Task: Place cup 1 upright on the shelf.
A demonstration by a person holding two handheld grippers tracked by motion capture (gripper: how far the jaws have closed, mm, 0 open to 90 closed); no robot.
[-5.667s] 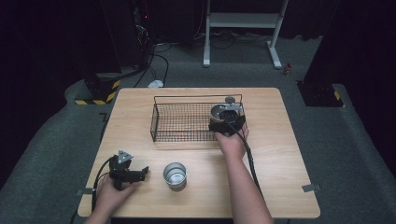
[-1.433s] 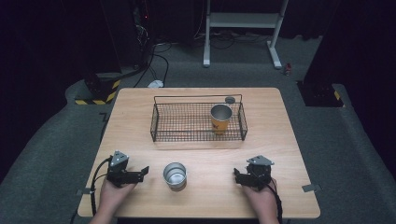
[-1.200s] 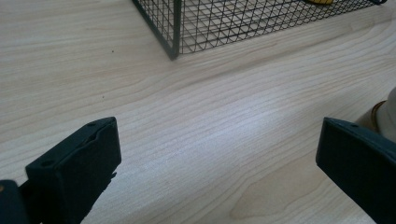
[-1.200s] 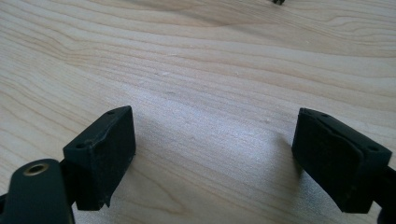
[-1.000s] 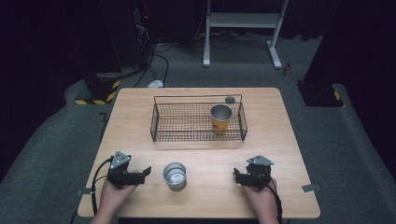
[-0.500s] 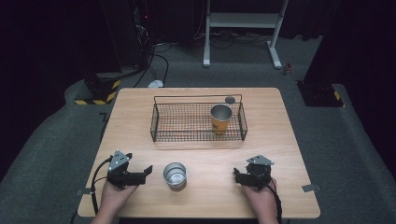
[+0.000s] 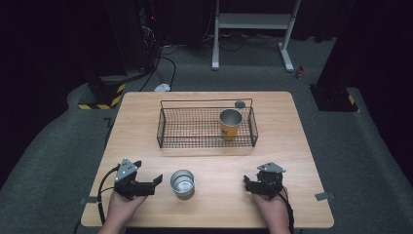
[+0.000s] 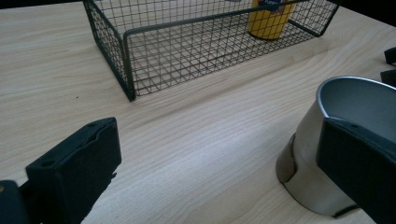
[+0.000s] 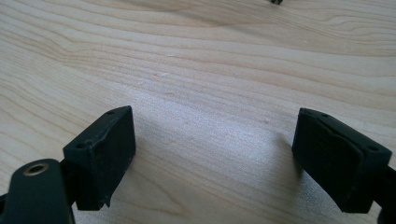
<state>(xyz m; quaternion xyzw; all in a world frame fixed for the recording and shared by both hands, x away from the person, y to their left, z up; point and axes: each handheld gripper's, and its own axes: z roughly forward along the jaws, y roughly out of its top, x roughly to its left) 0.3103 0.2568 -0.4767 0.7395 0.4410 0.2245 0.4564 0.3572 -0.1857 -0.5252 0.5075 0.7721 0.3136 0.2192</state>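
A steel cup [image 7: 182, 182] stands open side up near the table's front edge. My left gripper [image 7: 148, 172] rests just left of it, open; in the left gripper view the steel cup [image 8: 322, 135] sits beside and partly behind the right jaw, not between the jaws, and the left gripper [image 8: 219, 172] holds nothing. A yellow cup [image 7: 230, 124] stands upright in the right end of a black wire basket [image 7: 195, 140]. My right gripper [image 7: 248, 184] lies at the front right, open over bare wood, and the right gripper [image 9: 229, 158] has nothing between its fingers.
The wire basket [image 8: 187, 51] sits mid-table with the yellow cup [image 8: 268, 18] at its far end. A small dark round object [image 7: 239, 104] lies behind the basket. The wooden table [image 7: 292, 146] is bare to the right of the basket.
Earlier my right gripper was at the basket's right end with the yellow cup. Now the cup stands there alone and the right gripper is back at the front edge. The left has not moved.
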